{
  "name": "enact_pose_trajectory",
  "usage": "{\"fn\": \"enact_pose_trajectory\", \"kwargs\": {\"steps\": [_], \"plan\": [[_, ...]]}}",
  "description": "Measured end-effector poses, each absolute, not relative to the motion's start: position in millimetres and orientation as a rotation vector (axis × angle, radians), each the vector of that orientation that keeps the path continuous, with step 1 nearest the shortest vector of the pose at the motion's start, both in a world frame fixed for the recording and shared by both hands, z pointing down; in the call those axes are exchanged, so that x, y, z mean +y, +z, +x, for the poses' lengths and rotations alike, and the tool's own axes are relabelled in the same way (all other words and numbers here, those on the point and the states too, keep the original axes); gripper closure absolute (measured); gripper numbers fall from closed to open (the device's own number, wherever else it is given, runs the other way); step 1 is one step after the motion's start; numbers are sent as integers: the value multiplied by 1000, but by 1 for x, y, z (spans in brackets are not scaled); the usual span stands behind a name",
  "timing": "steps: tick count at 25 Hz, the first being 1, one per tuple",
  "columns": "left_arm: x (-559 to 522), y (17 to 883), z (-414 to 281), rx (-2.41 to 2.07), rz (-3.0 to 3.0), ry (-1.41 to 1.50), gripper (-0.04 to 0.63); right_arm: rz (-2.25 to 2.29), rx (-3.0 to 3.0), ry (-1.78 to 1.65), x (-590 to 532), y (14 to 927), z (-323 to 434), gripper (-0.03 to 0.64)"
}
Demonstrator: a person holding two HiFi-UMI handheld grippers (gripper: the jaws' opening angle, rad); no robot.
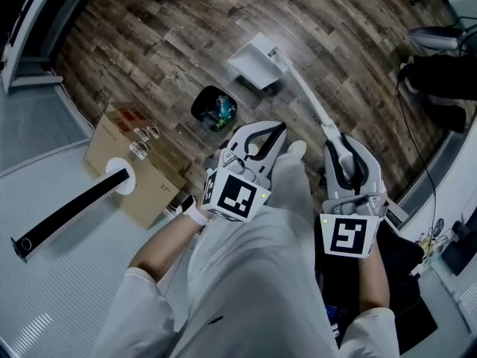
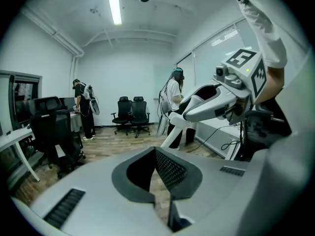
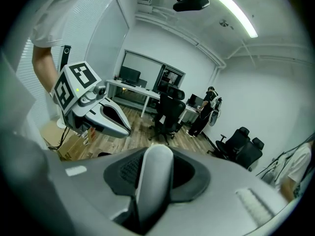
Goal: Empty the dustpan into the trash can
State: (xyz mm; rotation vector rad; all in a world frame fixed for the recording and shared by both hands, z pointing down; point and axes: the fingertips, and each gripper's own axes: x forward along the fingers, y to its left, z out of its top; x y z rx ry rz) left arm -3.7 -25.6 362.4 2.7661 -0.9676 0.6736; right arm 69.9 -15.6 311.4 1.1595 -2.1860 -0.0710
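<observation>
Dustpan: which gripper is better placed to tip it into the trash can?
Right. The right gripper is closed on the handle of the dustpan, whose pan is close to the trash can. The left gripper is shut and holds nothing.

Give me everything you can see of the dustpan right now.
The dustpan is a white, plastic-looking, long-handled type: a boxy pan with an open mouth and a slim straight handle ending in a rounded grip. The right gripper is shut on that grip. The handle slants away from the person, putting the pan low over the wooden floor, just beyond the black trash can, not over it. Whether it touches the floor or holds anything, I can't tell.
</observation>
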Motion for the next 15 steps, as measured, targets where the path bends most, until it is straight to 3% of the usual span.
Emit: {"fn": "enact_pose_trajectory", "kwargs": {"steps": [15], "plan": [[-42, 365, -39, -1122, 2600, 678, 589, 1388, -2058, 174, -50, 357, 125, 499]]}}
